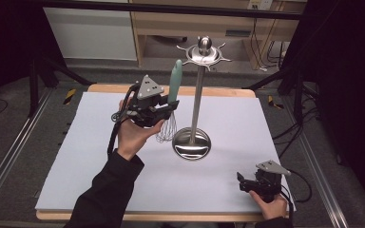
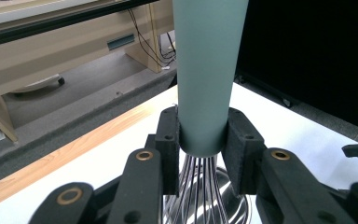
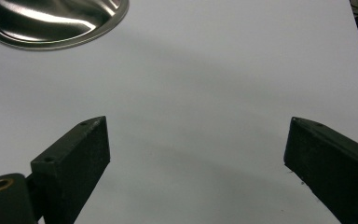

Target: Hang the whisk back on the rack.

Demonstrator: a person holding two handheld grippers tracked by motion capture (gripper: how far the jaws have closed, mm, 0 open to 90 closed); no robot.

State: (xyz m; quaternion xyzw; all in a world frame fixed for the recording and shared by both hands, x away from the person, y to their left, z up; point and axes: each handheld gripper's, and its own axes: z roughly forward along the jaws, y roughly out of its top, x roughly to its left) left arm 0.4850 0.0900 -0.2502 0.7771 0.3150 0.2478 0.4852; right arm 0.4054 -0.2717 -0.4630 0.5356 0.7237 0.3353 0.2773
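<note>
Whisk, teal tapered handle with steel wire loops [image 1: 172, 102], clamped in my left claw [image 1: 164, 110], held upright above the table.

Whisk sits at about 10 o'clock from the round base of the polished steel utensil stand with hook-ringed top [image 1: 197, 95], wires hanging just beside the base, handle tip up. My left jaws pinch the bottom end of the handle [image 2: 205, 79], right above the wires. My guess at the risks: the grip is low on a smooth tapered handle, so it could tip or slide through the pads if I tilt. Wires could snag the stand's pole or knock the stand over if I swing toward 3 o'clock. My right claw [image 1: 253, 183] rests at 5 o'clock on the white table sheet [image 1: 100, 142], jaws wide apart, holding nothing, too far off to steady the stand.
</note>
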